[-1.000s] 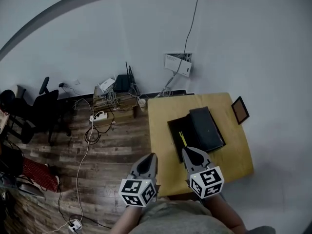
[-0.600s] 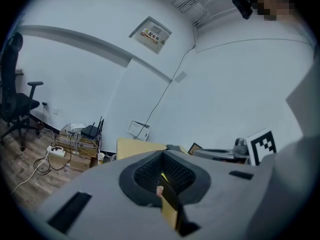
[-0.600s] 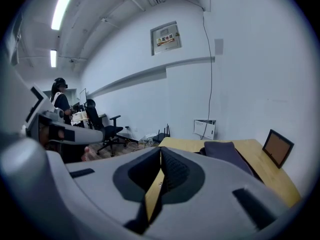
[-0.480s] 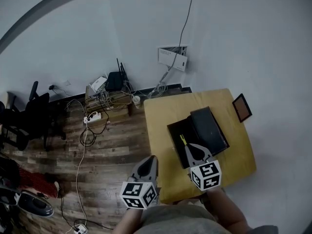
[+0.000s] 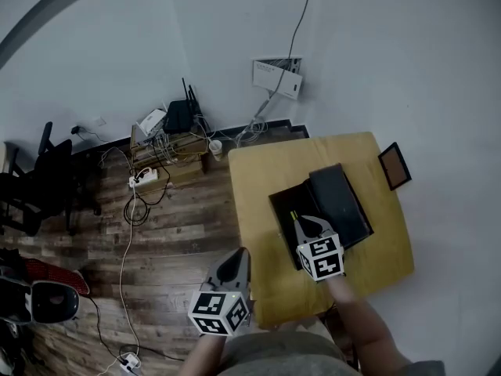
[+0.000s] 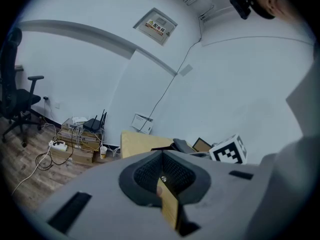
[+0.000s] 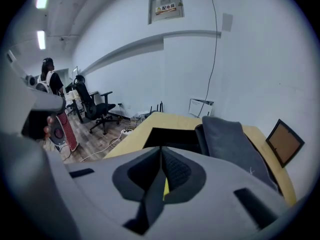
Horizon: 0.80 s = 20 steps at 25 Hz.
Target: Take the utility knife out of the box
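Note:
A black box [image 5: 283, 202] lies open on the yellow table [image 5: 258, 171], its lid [image 5: 338, 202] resting against its right side. A thin yellow utility knife [image 5: 293, 219] lies along the box's left part. My right gripper [image 5: 308, 227] hangs over the box's near end, jaws shut and empty, tips just right of the knife. In the right gripper view the box [image 7: 172, 138] and lid [image 7: 230, 144] lie straight beyond the closed tips of the right gripper [image 7: 161, 148]. My left gripper [image 5: 233, 266] hangs shut off the table's near left corner, holding nothing; its own view shows the left gripper's [image 6: 162, 153] tips together.
A small picture frame [image 5: 390, 165] stands at the table's right edge. On the wood floor to the left lie a router, boxes and cables [image 5: 168, 124]; farther left stand an office chair [image 5: 47, 186] and a round appliance [image 5: 51, 300]. A wall box [image 5: 276, 77] hangs behind the table.
My right gripper has moved forward and down, from the table's near edge to over the box's near end. The left gripper has drifted slightly and stays off the table.

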Each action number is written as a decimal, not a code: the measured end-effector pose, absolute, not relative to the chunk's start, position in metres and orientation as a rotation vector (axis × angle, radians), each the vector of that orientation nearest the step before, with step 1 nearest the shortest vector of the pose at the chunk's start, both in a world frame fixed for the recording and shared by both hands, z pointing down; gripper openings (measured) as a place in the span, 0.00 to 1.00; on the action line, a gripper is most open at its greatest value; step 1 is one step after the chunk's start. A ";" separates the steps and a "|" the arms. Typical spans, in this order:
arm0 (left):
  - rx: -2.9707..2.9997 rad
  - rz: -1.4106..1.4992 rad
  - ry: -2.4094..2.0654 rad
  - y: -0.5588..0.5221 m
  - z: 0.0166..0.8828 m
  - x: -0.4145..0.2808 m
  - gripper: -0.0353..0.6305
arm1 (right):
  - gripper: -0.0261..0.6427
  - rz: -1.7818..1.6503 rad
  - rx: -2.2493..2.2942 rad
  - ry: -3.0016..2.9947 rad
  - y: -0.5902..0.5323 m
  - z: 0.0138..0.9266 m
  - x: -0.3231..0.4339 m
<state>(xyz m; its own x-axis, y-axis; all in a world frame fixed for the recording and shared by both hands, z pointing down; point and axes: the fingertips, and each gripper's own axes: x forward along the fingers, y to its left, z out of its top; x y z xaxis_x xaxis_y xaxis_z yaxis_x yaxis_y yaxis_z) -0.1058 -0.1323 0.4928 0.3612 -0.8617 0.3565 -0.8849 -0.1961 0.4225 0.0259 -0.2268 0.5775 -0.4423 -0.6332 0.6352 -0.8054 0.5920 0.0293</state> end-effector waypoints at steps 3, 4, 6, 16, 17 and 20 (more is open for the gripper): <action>2.058 0.066 -1.506 -0.132 0.499 -0.108 0.06 | 0.04 0.384 1.107 -2.170 -0.235 0.601 0.023; 2.055 0.070 -1.505 -0.132 0.502 -0.109 0.06 | 0.04 0.388 1.102 -2.153 -0.237 0.608 0.023; 2.048 0.073 -1.502 -0.131 0.504 -0.112 0.06 | 0.08 0.410 1.090 -2.119 -0.239 0.621 0.023; 2.045 0.071 -1.474 -0.138 0.507 -0.111 0.06 | 0.22 0.478 1.033 -1.987 -0.255 0.657 0.022; 2.046 0.070 -1.472 -0.139 0.507 -0.110 0.06 | 0.22 0.479 1.030 -1.973 -0.256 0.659 0.022; 2.048 0.067 -1.467 -0.140 0.509 -0.110 0.06 | 0.22 0.495 1.036 -1.956 -0.258 0.663 0.023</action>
<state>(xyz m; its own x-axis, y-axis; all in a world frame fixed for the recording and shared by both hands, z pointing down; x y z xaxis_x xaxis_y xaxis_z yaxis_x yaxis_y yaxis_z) -0.1104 -0.1400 0.5091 0.3845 -0.8423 0.3778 -0.8731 -0.1988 0.4452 0.0229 -0.2578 0.6628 -0.2998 -0.4797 0.8246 -0.8142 0.5792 0.0409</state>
